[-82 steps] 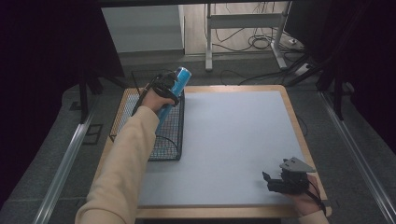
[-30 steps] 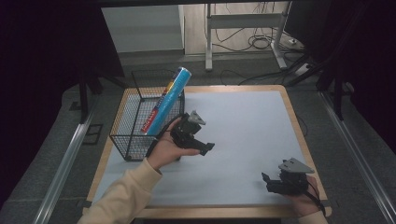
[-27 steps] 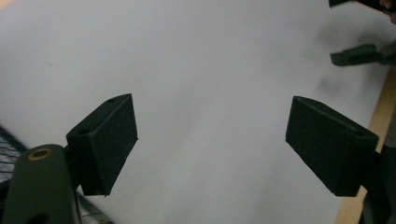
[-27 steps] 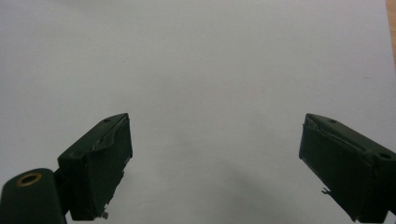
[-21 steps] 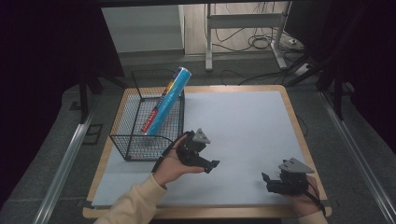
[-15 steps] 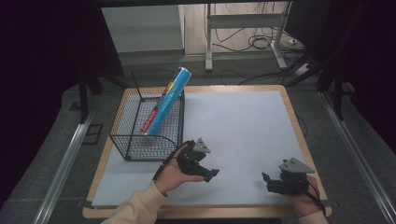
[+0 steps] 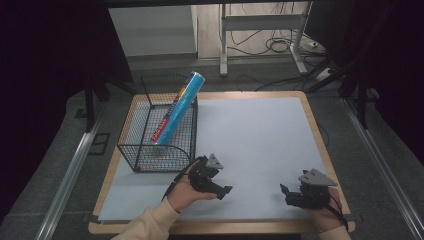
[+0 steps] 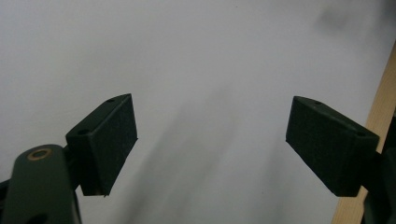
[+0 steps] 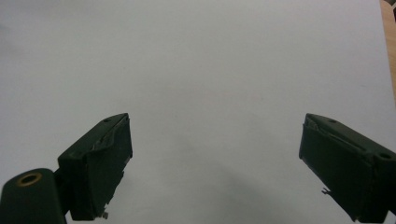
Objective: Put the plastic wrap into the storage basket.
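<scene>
- High view, leftmost: a blue tube [image 7: 179,107] leans tilted inside the black wire basket [image 7: 145,155], its top end past the far rim.
- Just right of the basket's near corner, the left gripper [image 7: 225,191] rests low over the grey mat [image 7: 260,135], jaws apart, nothing between them.
- Well right of the basket, the right gripper [image 7: 285,192] sits, jaws likewise apart and empty.

Black grippers with grey three-cornered plates, black fingers [image 8: 105,140], trailing cables; a cream sleeve [image 7: 150,225].
</scene>
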A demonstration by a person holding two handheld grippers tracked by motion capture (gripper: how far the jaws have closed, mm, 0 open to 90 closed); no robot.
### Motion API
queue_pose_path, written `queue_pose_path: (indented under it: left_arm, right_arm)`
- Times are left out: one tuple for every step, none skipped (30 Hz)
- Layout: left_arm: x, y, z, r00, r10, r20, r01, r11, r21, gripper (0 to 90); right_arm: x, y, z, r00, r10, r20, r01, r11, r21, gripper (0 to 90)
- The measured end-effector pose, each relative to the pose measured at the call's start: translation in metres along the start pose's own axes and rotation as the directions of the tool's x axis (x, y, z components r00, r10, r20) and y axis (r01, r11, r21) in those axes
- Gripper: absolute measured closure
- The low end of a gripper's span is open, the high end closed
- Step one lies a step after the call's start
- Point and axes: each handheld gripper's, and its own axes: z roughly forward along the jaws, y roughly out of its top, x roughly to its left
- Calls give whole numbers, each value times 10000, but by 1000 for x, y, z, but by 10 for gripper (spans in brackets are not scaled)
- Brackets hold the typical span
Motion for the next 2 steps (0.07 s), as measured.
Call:
queue_pose_path:
  left_arm:
    - [1,-1,0,10000,-13,-29,13,10000,19,164]
    - [1,-1,0,10000,-43,-39,43,10000,9,164]
  right_arm:
    - [0,0,0,10000,3,-14,-3,10000,-49,99]
    - [1,1,-1,10000,-14,-20,13,9999,-106,99]
